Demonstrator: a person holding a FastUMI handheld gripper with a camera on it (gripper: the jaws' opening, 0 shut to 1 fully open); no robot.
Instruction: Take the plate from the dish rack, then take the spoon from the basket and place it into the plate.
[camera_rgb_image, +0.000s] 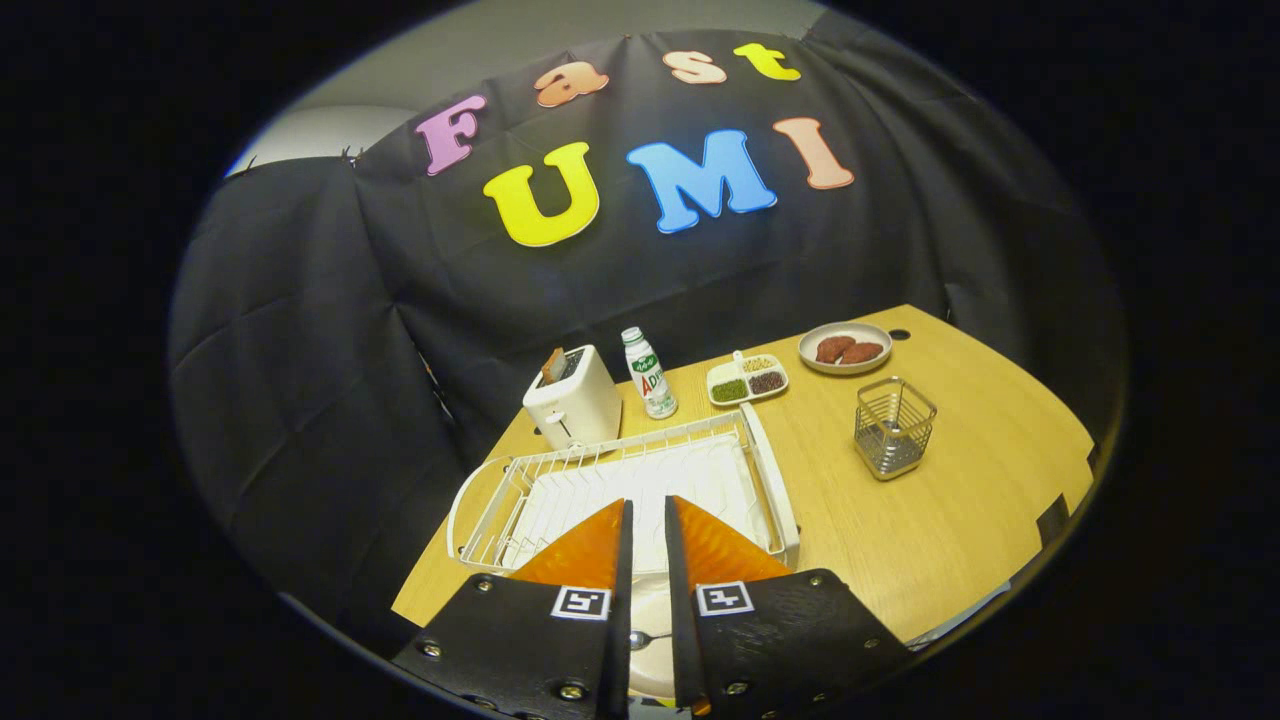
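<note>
In the gripper view, the gripper is held above the near end of the white wire dish rack; its two fingers are drawn close together with only a narrow slit between them, and nothing can be seen pinched at their tips. Low down in that slit, beneath the fingers, a pale round plate is glimpsed, with what looks like a spoon lying on it; most of both is hidden by the fingers, so it cannot be said for certain how the spoon rests. The rack itself appears bare of dishes; the wire basket, well apart to the right on the wooden table, appears emptied as well; the task is therefore judged to be at or near its end.

The plate is judged to be stiff, smooth and breakable; it would best be taken by its rim, squarely, since a glazed edge may slip under a light pinch. The spoon is judged light, hard and slippery; its handle would be the place to hold.

Beyond the rack a toaster and a bottle are stood just past its far rail; a divided dish and a plate of food are set further back. Open tabletop is left between rack and basket; the near table edge lies close to the plate, so any withdrawal is best made upward.
</note>
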